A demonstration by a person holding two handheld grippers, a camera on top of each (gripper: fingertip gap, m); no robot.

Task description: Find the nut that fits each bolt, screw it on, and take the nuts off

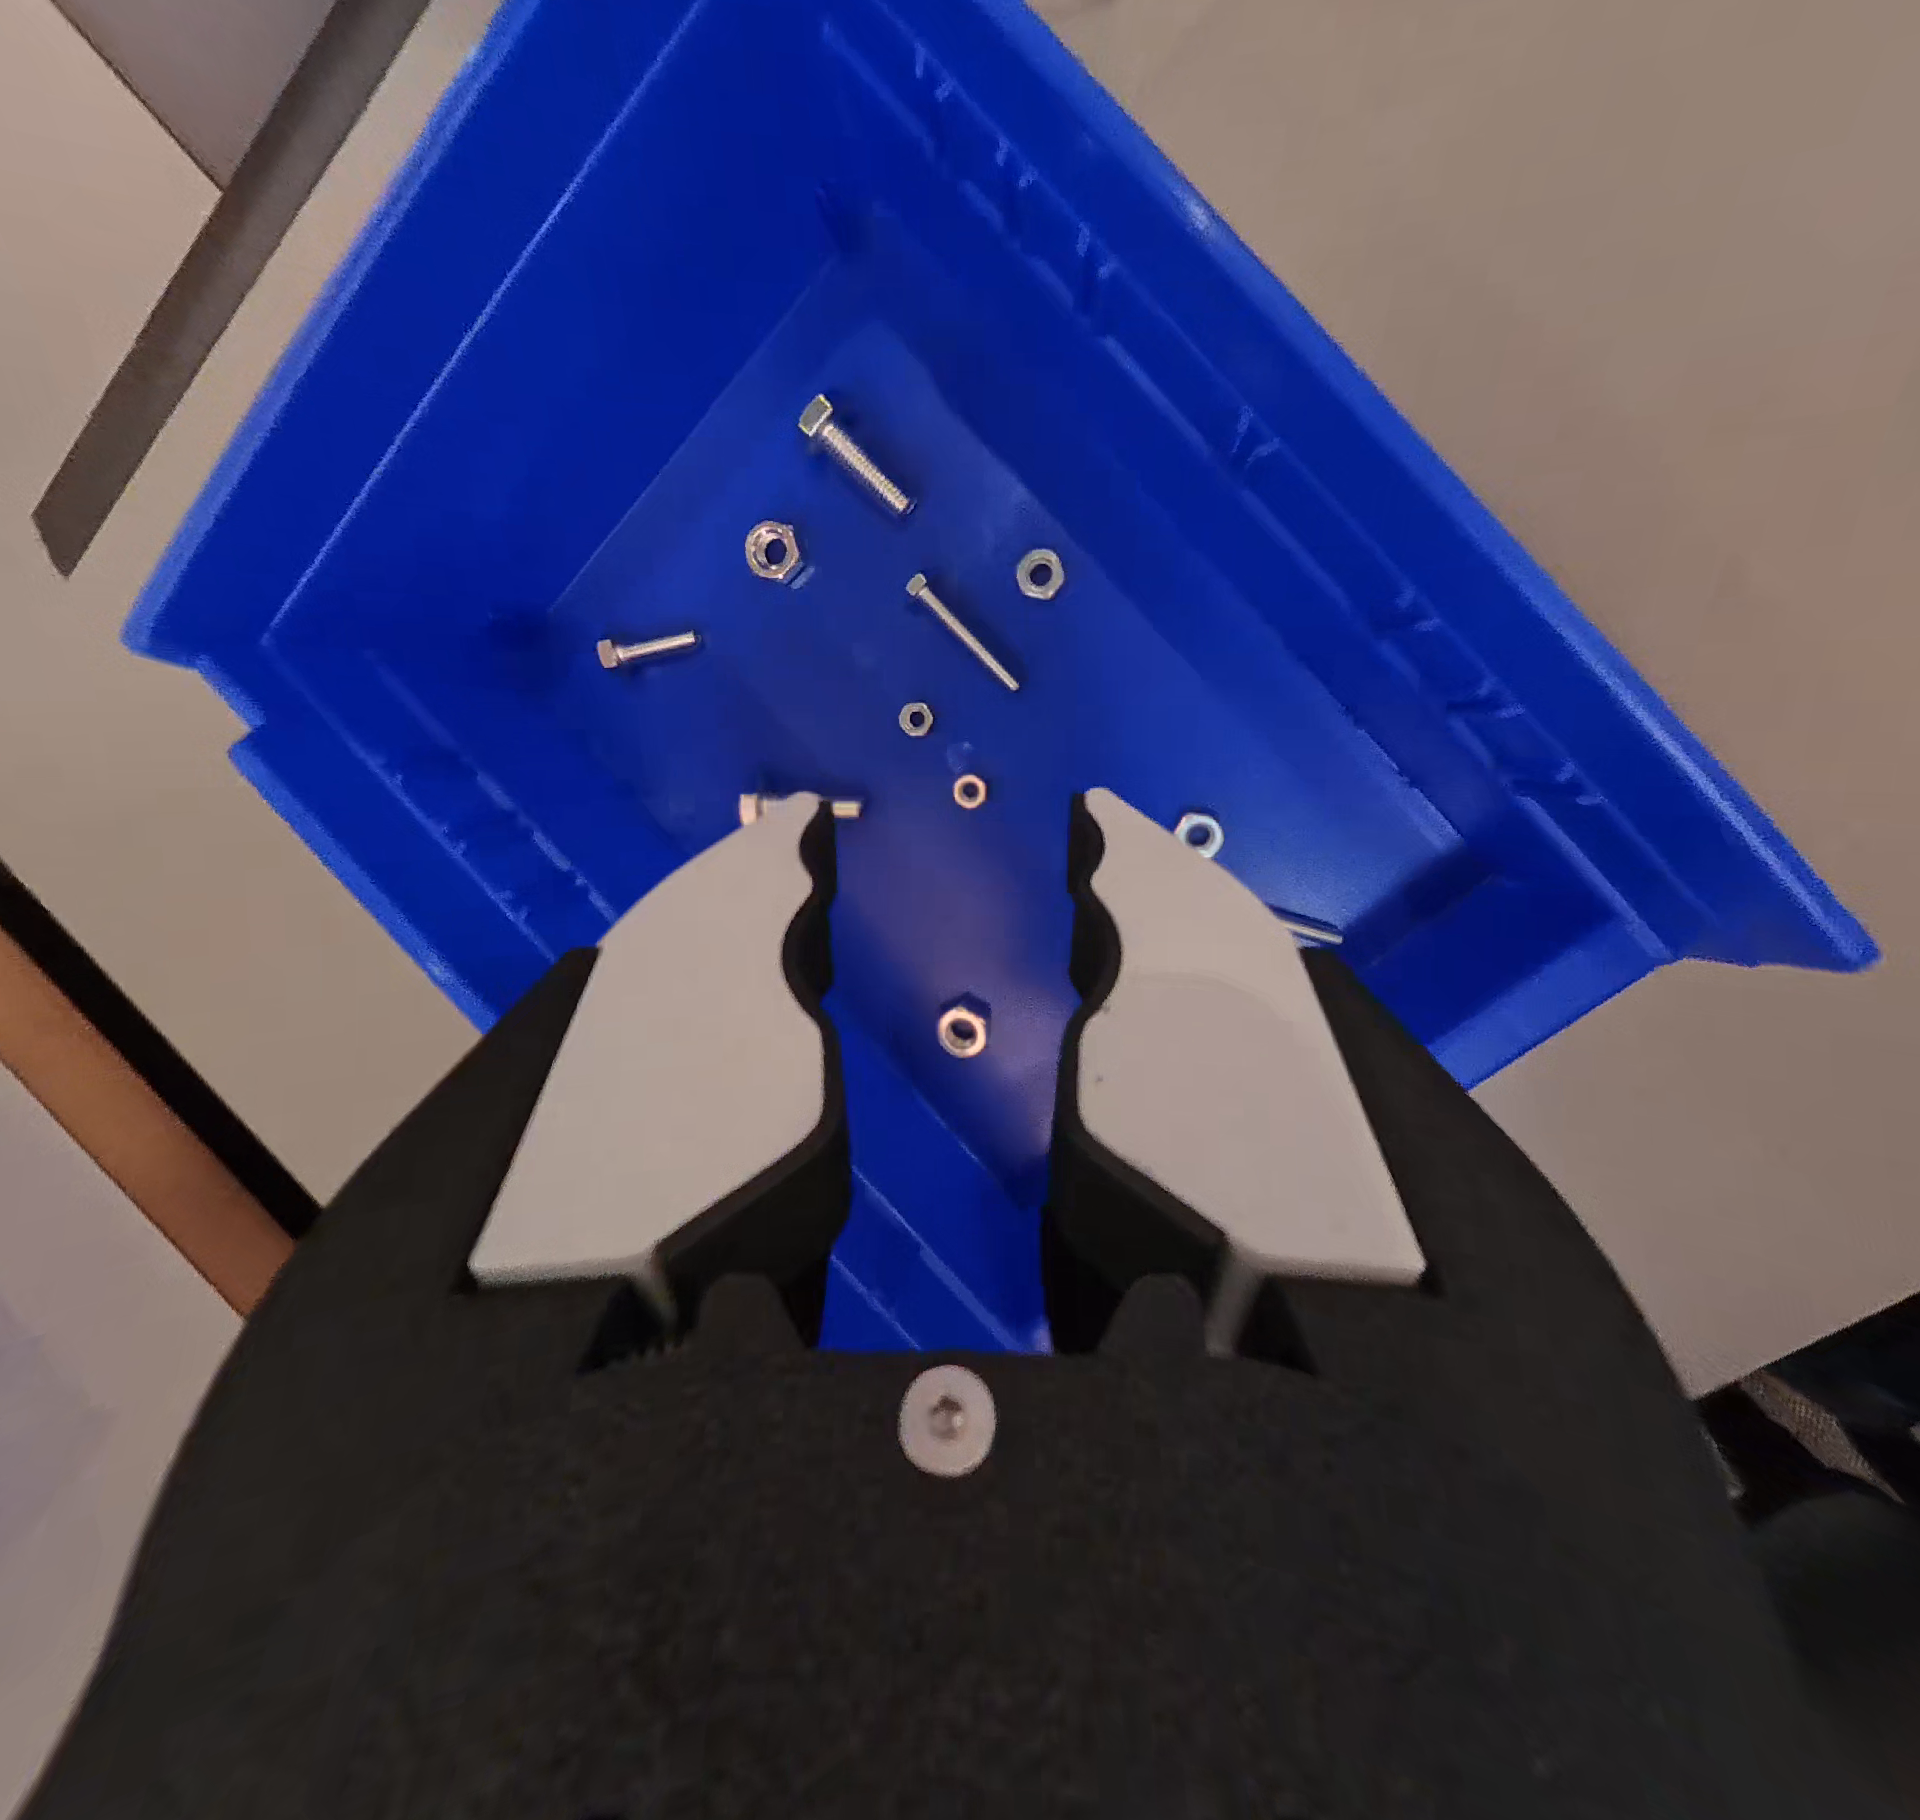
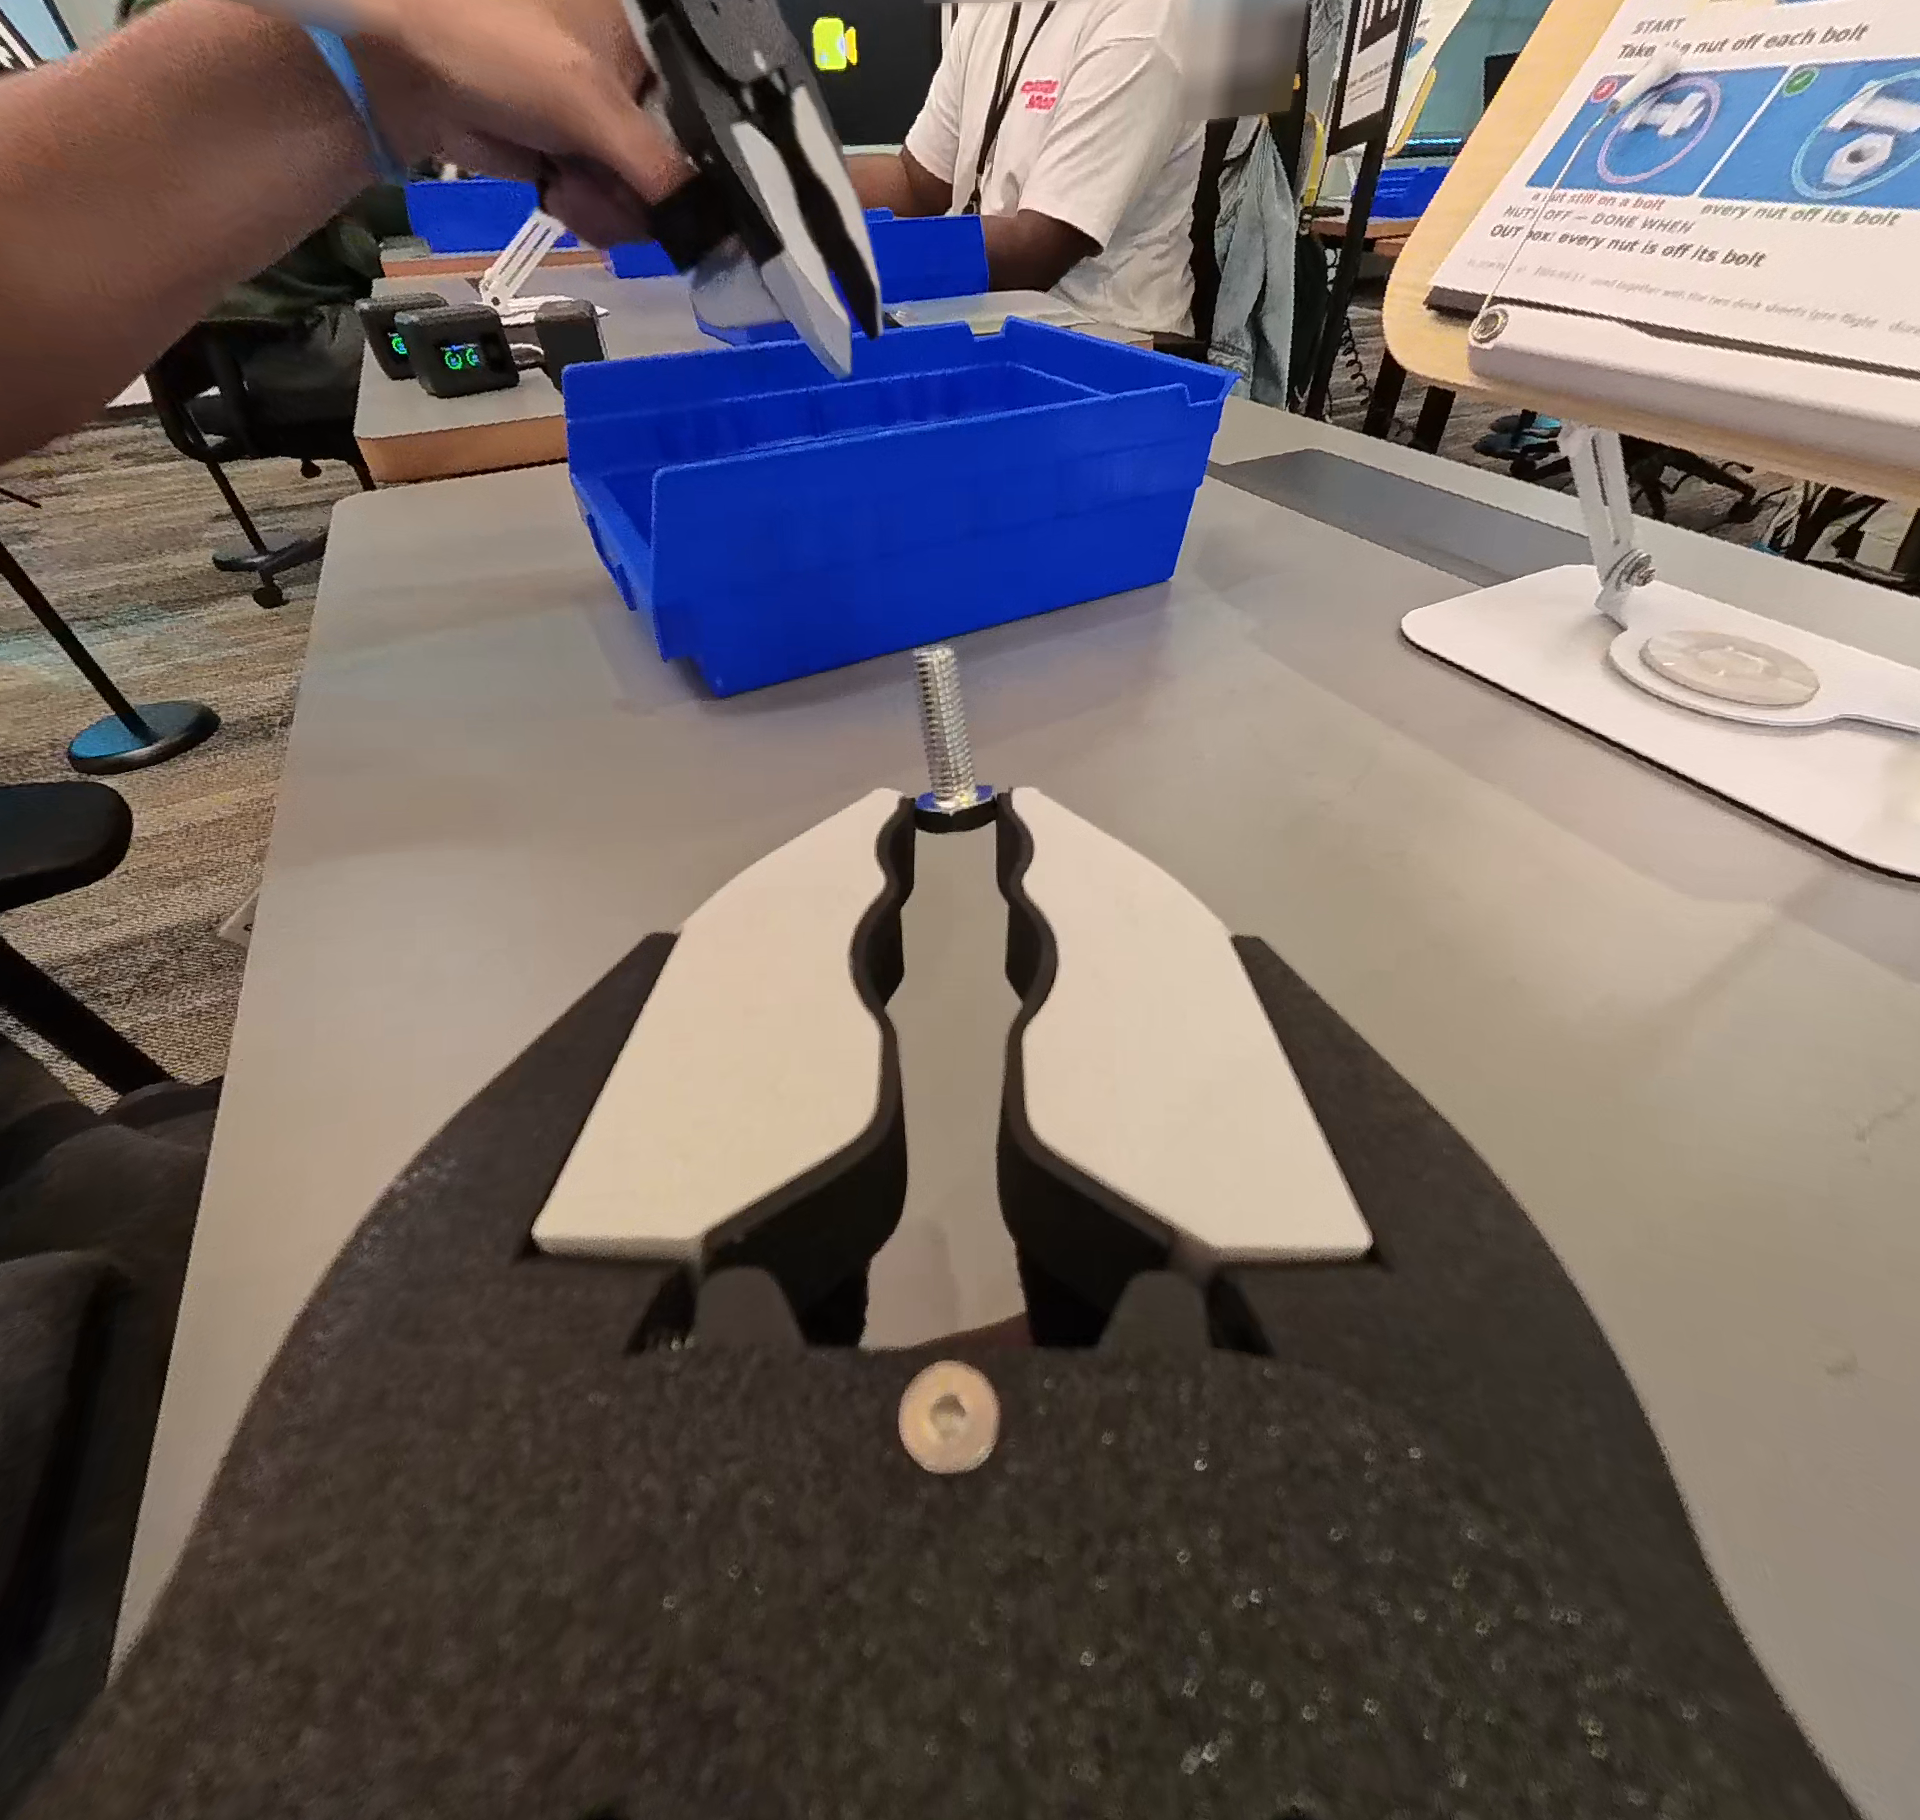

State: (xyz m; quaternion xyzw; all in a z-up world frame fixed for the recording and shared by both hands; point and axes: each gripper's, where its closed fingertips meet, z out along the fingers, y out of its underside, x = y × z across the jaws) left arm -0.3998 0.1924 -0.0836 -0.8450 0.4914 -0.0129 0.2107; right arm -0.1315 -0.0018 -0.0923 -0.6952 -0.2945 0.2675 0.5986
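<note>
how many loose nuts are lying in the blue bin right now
6 nuts: two hex nuts mid-floor, a small one, a coppery one, one beside the left claw, one between its fingers. Others may be hidden.

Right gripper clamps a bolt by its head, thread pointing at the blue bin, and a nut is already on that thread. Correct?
Not quite. The right gripper does hold the bolt by its head toward the blue bin, but the right wrist view shows its thread bare: no nut on it.

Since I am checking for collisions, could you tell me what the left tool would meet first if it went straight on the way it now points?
Probably the blue bin's floor, near the small copper-coloured nut between the open left tool's tips; depth is unclear.
</note>
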